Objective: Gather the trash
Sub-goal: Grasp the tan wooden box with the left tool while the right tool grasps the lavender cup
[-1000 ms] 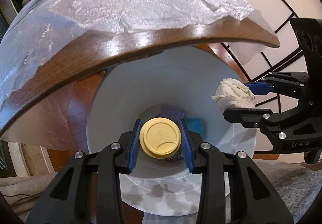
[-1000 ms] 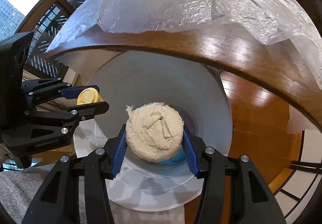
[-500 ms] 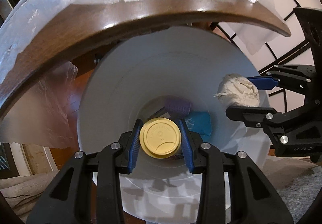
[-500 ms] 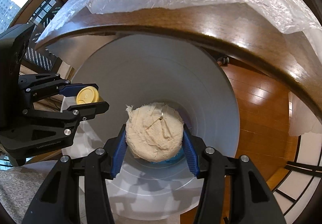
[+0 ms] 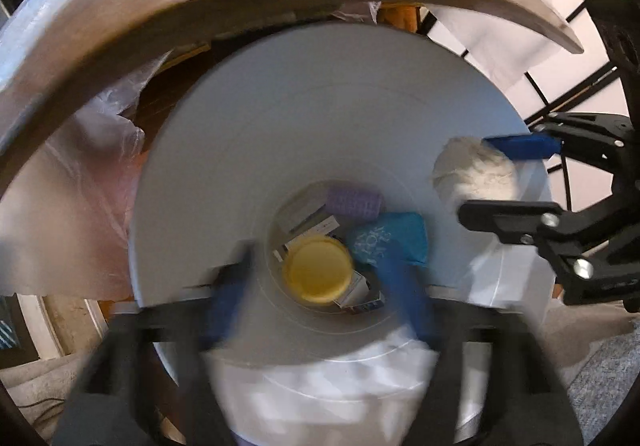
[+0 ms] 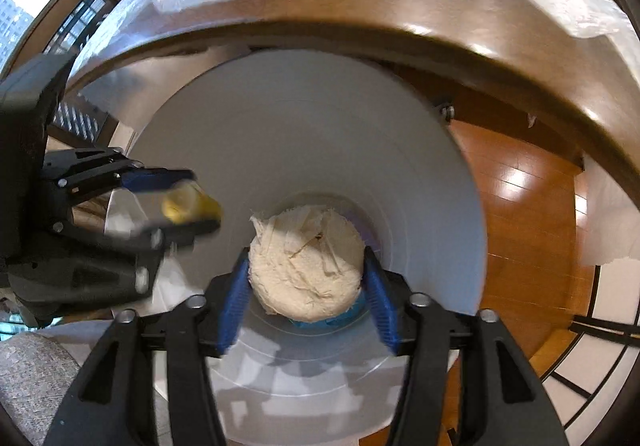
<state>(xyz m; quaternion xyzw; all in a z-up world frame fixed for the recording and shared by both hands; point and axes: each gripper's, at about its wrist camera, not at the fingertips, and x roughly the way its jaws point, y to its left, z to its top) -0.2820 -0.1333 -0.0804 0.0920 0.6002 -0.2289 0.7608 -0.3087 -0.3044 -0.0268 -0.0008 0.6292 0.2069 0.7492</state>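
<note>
My left gripper point(image 5: 314, 262) hangs over the mouth of a white bin point(image 5: 240, 125). Its jaws are opening and look blurred and wide apart. The yellow lid point(image 5: 318, 270) sits loose between them with a gap on each side. In the right wrist view the left gripper point(image 6: 180, 201) and the lid point(image 6: 188, 203) show as a blur at the left. My right gripper point(image 6: 306, 258) is over the same bin point(image 6: 280, 105). Its jaws are opening, and the blue pads still touch the sides of a crumpled paper ball point(image 6: 306, 262). That ball point(image 5: 476, 169) also shows in the left wrist view.
At the bottom of the bin lie a purple roller point(image 5: 352, 199), a blue packet point(image 5: 392, 242) and some printed cartons. A curved wooden table edge point(image 6: 440, 37) covered with clear plastic overhangs the bin's far side. Wooden floor point(image 6: 520, 205) lies to the right.
The left jaws have sprung apart and let go of the yellow lid. Both grippers have come lower over the bin. The right pads stand slightly wider, and the paper ball is still between them.
</note>
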